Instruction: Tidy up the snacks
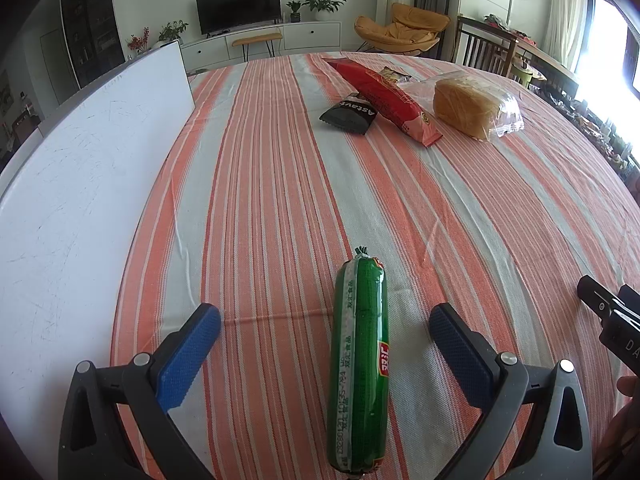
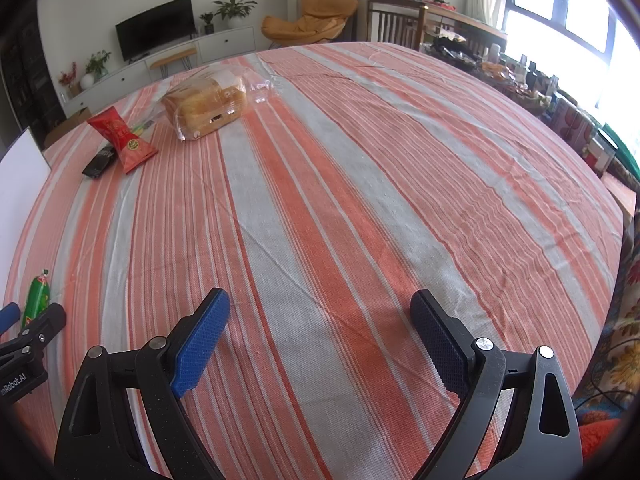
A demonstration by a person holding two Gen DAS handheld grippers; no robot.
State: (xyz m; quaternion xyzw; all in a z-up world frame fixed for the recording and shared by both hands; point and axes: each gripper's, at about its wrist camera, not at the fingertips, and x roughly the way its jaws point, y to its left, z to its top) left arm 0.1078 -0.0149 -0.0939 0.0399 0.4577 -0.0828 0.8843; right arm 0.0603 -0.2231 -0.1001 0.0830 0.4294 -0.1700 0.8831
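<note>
A green sausage (image 1: 360,364) lies on the striped cloth between the open fingers of my left gripper (image 1: 325,322), touching neither pad; it also shows in the right wrist view (image 2: 37,296). Farther off lie a black snack packet (image 1: 350,116), a long red packet (image 1: 386,98) and a bagged bread loaf (image 1: 470,106). In the right wrist view the same loaf (image 2: 208,106), red packet (image 2: 122,138) and black packet (image 2: 100,162) sit at the far left. My right gripper (image 2: 320,308) is open and empty over bare cloth.
A white board (image 1: 80,184) lies along the table's left side. The striped tablecloth (image 2: 360,184) covers the table. A cluttered table (image 2: 520,76) and window stand to the right. A TV (image 1: 238,6) and an orange chair (image 1: 400,28) are beyond the far edge.
</note>
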